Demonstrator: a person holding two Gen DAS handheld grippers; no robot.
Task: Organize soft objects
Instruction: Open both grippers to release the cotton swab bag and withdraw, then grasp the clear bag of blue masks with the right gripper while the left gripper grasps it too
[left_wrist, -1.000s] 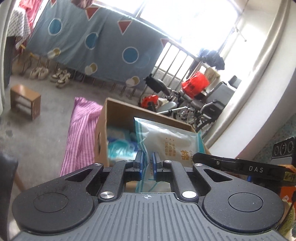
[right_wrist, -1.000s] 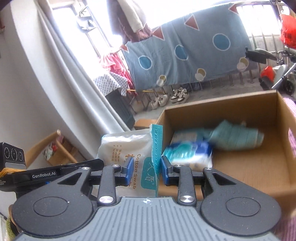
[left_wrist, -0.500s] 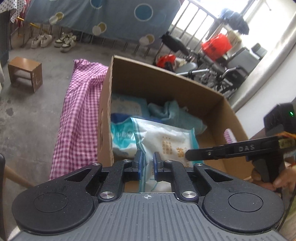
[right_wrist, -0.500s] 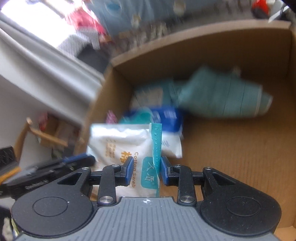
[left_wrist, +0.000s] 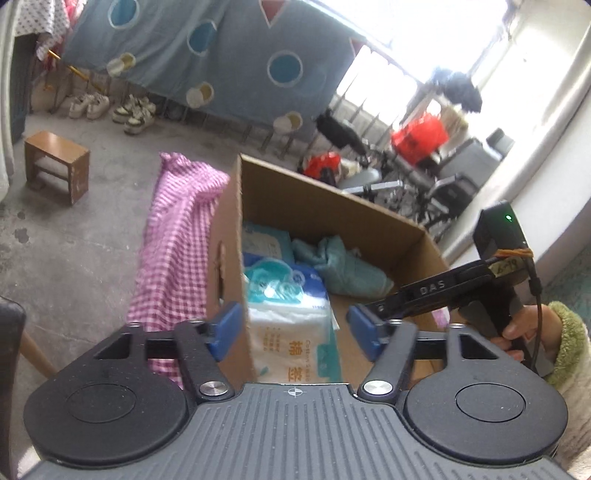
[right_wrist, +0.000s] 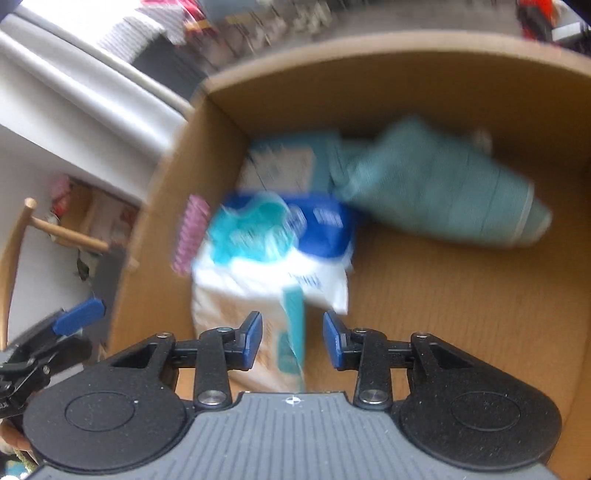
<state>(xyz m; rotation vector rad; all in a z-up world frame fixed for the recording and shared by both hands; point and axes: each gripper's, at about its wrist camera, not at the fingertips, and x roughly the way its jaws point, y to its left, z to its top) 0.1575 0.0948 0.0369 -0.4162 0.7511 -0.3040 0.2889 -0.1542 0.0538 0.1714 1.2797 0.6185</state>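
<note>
A white cotton swab bag (left_wrist: 295, 347) lies inside the cardboard box (left_wrist: 332, 206), by its near left wall, on a blue and white tissue pack (left_wrist: 284, 288). A teal folded cloth (left_wrist: 347, 269) lies further in. My left gripper (left_wrist: 295, 326) is open above the bag, its jaws wide apart. My right gripper (right_wrist: 293, 334) is open too, with the bag (right_wrist: 258, 306) loose between its pads. The right wrist view is blurred. It shows the tissue pack (right_wrist: 284, 229) and the teal cloth (right_wrist: 443, 192) in the box (right_wrist: 443, 96).
A pink checked cloth (left_wrist: 177, 243) hangs left of the box. A small wooden stool (left_wrist: 55, 166) stands on the concrete floor at far left. Shoes (left_wrist: 110, 109) line the back under a blue sheet. Wheelchairs (left_wrist: 424, 184) stand behind the box.
Both grippers have opened and let go of the cotton swab bag, which now rests in the box. Both cameras have shifted; the right one is moving fast.
</note>
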